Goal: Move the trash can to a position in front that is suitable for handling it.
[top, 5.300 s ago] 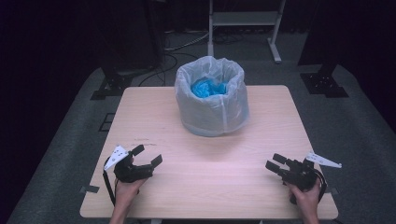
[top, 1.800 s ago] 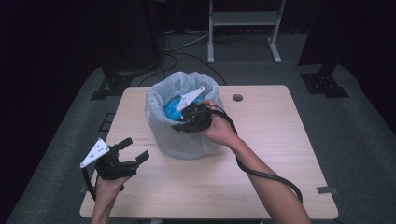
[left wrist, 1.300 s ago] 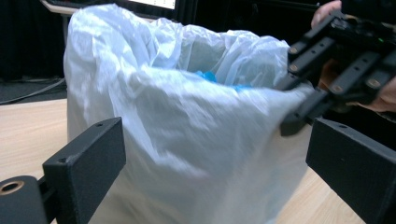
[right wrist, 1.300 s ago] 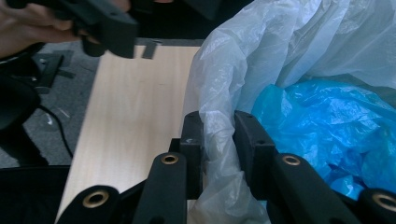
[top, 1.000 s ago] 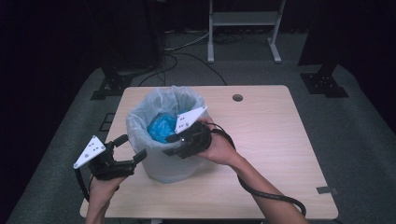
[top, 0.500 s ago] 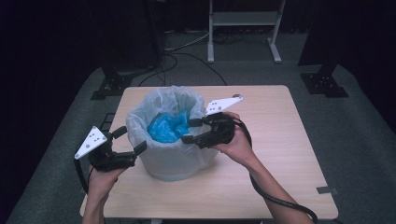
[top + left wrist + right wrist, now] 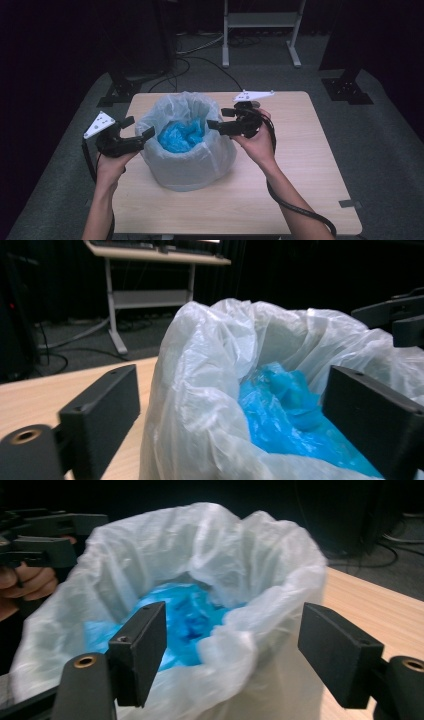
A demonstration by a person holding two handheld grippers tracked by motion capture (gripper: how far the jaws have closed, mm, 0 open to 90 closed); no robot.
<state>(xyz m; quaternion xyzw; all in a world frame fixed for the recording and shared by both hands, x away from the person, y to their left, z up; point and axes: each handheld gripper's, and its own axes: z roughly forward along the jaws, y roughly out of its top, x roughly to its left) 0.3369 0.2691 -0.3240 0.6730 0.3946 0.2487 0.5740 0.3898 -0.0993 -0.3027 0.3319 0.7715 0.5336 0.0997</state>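
Bag (image 7: 187,150) stands on the table (image 7: 300,190), near its left side; we hold the left gripper (image 7: 141,134) and right gripper (image 7: 220,119), jaws wide, at opposite rims. Right jaws just opened; gripping the edges remains.

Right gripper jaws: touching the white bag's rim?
Cannot tell. In the right gripper view the right gripper stands open astride the white bag rim; no plain contact or gap.

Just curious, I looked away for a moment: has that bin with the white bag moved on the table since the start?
Yes. The bin has come from the table's far edge toward the person and slightly left.
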